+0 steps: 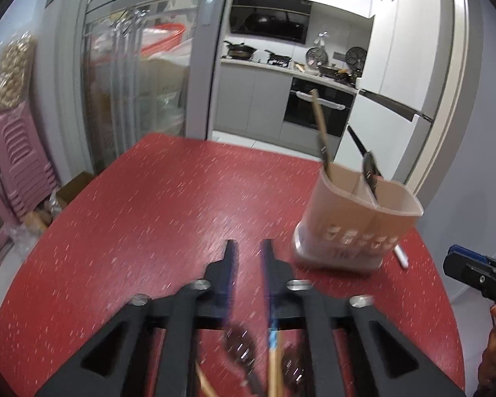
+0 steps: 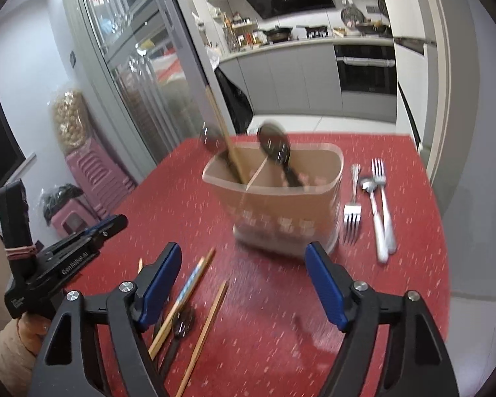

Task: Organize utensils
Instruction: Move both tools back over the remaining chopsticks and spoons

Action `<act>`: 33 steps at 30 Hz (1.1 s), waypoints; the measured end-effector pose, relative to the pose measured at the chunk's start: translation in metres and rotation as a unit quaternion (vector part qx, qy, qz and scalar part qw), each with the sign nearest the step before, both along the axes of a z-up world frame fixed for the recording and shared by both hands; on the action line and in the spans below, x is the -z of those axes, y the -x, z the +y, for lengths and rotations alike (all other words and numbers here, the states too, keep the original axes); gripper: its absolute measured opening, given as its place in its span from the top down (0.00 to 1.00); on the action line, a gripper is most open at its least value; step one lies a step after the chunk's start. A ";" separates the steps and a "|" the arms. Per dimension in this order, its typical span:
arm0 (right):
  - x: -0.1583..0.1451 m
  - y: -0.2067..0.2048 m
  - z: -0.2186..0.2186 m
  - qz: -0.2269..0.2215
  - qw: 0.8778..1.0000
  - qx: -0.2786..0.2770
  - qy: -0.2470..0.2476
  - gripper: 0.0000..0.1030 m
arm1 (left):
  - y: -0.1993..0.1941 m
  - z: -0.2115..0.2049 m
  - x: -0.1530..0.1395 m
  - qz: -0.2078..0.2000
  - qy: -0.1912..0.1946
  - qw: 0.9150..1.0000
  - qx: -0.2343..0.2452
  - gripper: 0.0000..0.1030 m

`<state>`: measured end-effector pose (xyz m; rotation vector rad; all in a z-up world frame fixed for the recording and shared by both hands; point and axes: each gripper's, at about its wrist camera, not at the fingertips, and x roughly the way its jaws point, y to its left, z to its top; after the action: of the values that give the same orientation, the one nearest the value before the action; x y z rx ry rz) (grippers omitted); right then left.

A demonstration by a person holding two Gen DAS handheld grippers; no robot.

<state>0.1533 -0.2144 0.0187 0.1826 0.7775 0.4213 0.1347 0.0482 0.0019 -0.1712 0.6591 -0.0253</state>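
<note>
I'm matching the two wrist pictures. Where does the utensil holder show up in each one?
Left wrist view: the utensil holder stands right of centre on the red table.
Right wrist view: the utensil holder stands in the middle, forks to its right.
Shared landmark: the oven in the kitchen behind.

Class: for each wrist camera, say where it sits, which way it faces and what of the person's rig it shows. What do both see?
Left wrist: on the left gripper, looking along its open fingers across the red table toward the kitchen; the right gripper shows at the right edge.
Right wrist: on the right gripper, looking down between its wide-open fingers at the table; the left gripper and a sleeve show at left.
Shared: the utensil holder, table, loose chopsticks.
</note>
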 end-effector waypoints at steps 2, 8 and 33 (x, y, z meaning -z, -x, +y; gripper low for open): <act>0.009 0.007 0.005 0.016 1.000 -0.007 -0.002 0.18 | 0.010 0.009 0.005 -0.005 -0.005 1.000 -0.025 0.00; 0.035 0.020 0.017 0.069 0.997 -0.013 -0.023 0.00 | 0.027 0.030 0.024 0.023 -0.031 0.998 -0.043 0.00; 0.101 0.003 0.069 0.227 0.971 0.011 0.080 0.32 | 0.017 0.045 0.101 0.192 -0.005 0.977 -0.088 0.00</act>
<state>0.1506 -0.1459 -0.0822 0.1367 1.2544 0.2948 0.1181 0.0930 -0.0990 -0.2267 1.0278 0.1863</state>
